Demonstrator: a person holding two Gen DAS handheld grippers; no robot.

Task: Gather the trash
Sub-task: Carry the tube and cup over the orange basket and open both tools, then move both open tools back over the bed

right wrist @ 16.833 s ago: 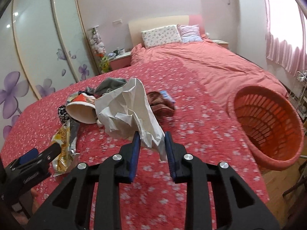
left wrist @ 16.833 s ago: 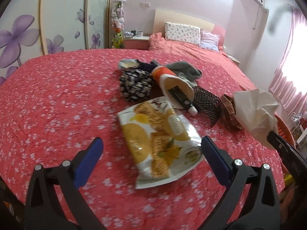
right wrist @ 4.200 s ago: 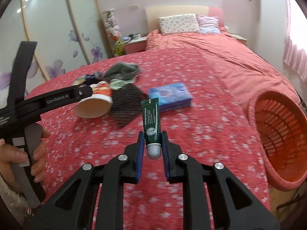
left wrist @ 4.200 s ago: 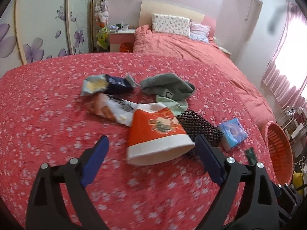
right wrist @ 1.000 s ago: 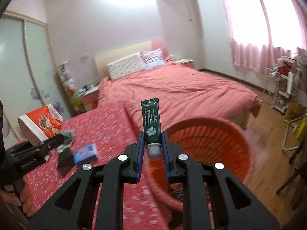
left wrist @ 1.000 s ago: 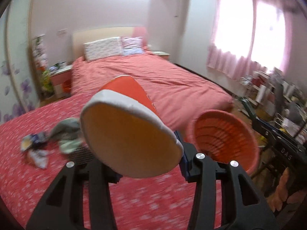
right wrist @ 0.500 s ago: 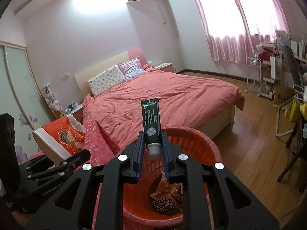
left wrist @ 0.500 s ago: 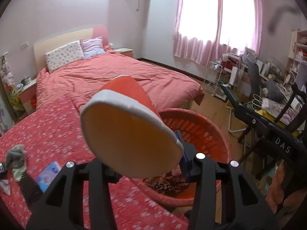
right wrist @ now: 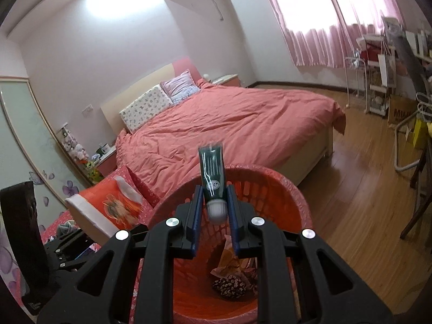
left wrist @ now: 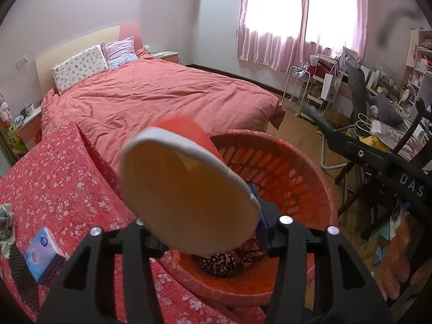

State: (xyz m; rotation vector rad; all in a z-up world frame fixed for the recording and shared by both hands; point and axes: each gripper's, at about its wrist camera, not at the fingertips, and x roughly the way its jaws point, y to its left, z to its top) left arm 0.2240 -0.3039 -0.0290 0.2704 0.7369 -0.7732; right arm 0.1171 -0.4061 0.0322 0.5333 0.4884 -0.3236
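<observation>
An orange paper cup (left wrist: 186, 197) with a white rim hangs over the orange laundry basket (left wrist: 297, 167), its mouth towards the camera. It is blurred and sits between the fingers of my left gripper (left wrist: 193, 205), whose jaws are opening; the pads no longer seem to press on it. The cup (right wrist: 113, 205) also shows at the left in the right wrist view. My right gripper (right wrist: 214, 210) is shut on a dark green tube (right wrist: 212, 167) with a white cap, held upright above the basket (right wrist: 278, 197).
Inside the basket lie a dark patterned piece (left wrist: 218, 264) and wrappers (right wrist: 229, 262). A blue tissue pack (left wrist: 40, 251) and a black mesh item (left wrist: 19, 270) lie on the flowered bedspread. Wooden floor (right wrist: 364, 216) and a cluttered desk (left wrist: 378, 102) are to the right.
Both grippers have come closer over the basket, which now fills more of each view. The cup has shifted down between the left fingers as they spread. The tube stays gripped.
</observation>
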